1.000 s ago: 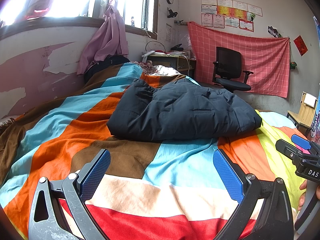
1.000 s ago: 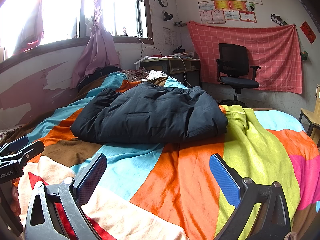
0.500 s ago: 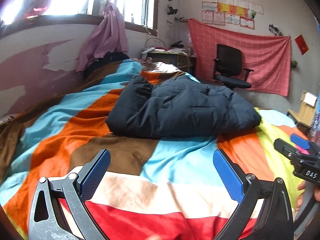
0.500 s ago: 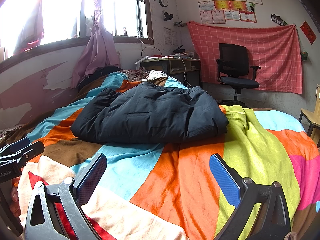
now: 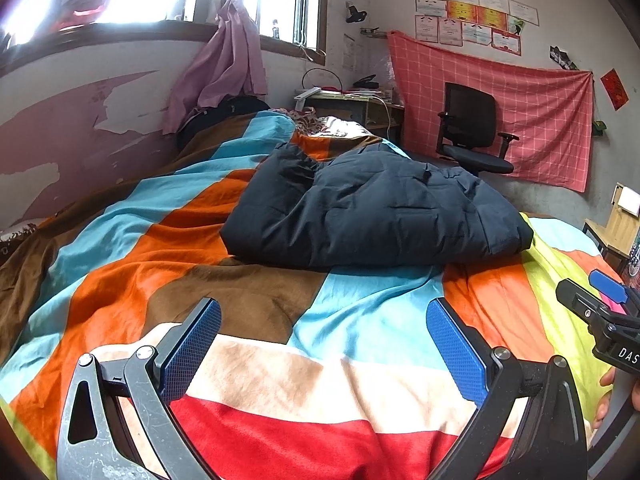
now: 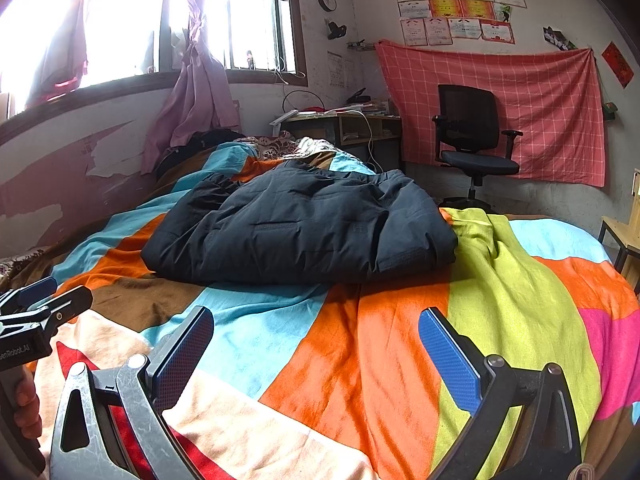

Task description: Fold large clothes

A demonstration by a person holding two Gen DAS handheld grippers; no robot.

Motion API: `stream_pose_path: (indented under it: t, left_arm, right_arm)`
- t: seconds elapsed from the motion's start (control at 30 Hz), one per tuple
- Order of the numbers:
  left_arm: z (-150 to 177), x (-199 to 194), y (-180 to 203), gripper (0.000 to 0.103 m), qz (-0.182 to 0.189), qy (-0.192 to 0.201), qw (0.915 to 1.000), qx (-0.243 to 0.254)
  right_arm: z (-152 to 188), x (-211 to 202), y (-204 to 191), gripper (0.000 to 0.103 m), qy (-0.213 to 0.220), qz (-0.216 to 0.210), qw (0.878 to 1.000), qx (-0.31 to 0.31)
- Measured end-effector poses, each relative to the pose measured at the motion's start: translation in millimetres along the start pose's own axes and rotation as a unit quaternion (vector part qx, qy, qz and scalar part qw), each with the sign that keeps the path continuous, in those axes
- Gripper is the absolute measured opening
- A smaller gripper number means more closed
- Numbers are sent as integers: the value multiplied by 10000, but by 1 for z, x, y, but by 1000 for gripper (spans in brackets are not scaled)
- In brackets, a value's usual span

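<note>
A dark navy padded jacket lies folded into a thick bundle on the bed's striped, many-coloured blanket; it also shows in the right wrist view. My left gripper is open and empty, held above the blanket's near end, well short of the jacket. My right gripper is open and empty too, beside it to the right. Each gripper shows at the edge of the other's view, the right one and the left one.
A peeling wall with a window and pink curtain runs along the bed's left. A desk, a black office chair and a red checked cloth on the wall stand beyond. A wooden stool stands at the right.
The left wrist view has tipped and shifted slightly, so the jacket sits a bit lower in it. The right gripper and the jacket have not moved. Both grippers stay open.
</note>
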State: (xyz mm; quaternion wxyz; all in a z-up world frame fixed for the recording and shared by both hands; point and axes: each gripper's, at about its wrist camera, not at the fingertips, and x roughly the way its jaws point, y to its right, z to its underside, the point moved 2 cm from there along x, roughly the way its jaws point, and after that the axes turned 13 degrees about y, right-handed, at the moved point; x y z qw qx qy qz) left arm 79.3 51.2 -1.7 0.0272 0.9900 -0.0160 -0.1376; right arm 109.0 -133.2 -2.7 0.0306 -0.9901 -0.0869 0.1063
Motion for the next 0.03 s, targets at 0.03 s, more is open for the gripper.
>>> stream_pose_path:
  t: [0.03]
  left_arm:
    - [0,0,0,101,-11,-8,10000,-11]
  right_arm:
    - [0,0,0,103,-1,-1,10000,4]
